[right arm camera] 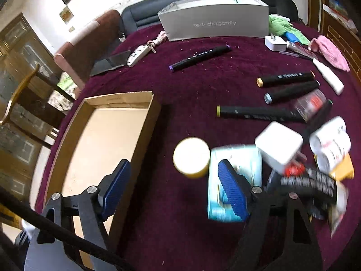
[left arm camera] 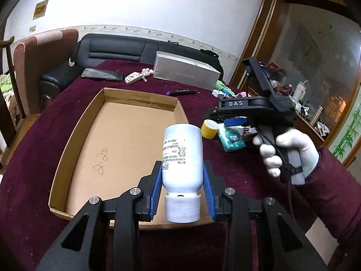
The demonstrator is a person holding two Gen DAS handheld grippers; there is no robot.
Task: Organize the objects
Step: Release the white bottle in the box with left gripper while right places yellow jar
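My left gripper [left arm camera: 183,171] is shut on a white pill bottle [left arm camera: 182,155], cap toward the camera, held above the near right corner of an empty shallow cardboard tray [left arm camera: 126,135]. My right gripper [right arm camera: 173,189] is open and empty, above the maroon cloth between the tray [right arm camera: 108,135] and a yellow round tin [right arm camera: 191,157]. Its right finger overlaps a teal packet [right arm camera: 234,158]. The right gripper also shows in the left wrist view [left arm camera: 234,122], held by a white-gloved hand [left arm camera: 286,151] over the tin [left arm camera: 209,129].
Right of the tray lie several black markers [right arm camera: 259,113], a white cube [right arm camera: 278,145], white bottles [right arm camera: 330,149] and dark packets [right arm camera: 311,183]. A silver box [right arm camera: 214,21], a purple-capped marker [right arm camera: 199,58], a phone [right arm camera: 111,63], and a key fob [right arm camera: 138,55] lie farther back.
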